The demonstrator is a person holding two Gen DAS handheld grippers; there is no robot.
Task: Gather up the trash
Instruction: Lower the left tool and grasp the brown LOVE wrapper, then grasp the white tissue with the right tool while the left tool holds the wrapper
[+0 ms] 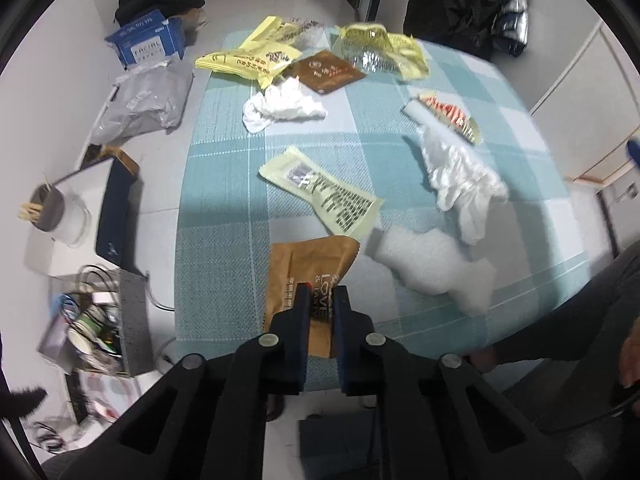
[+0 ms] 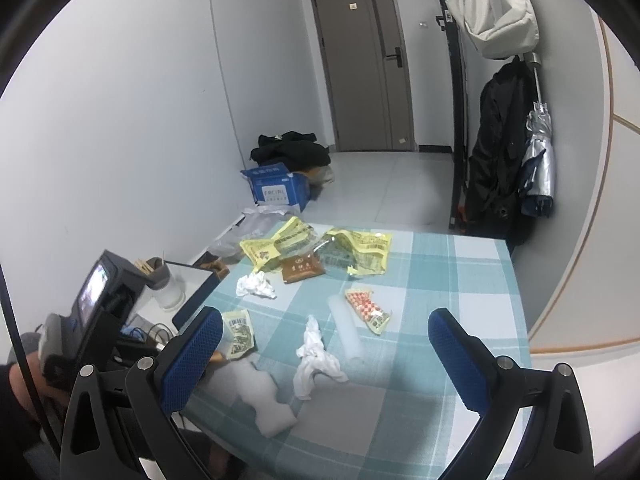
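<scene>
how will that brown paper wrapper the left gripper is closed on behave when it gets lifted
The brown paper wrapper lies flat and creased, so it is probably light and floppy, drooping from the left gripper. It is pinched near one edge, so the free end may swing. It looks like matte paper, so slipping seems unlikely.

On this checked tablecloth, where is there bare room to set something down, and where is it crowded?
Bare: the near right corner of the tablecloth, right of the white rag, and the far right strip beyond the red-checked wrapper. Crowded: the far edge around the yellow wrappers and the brown sachet.
</scene>
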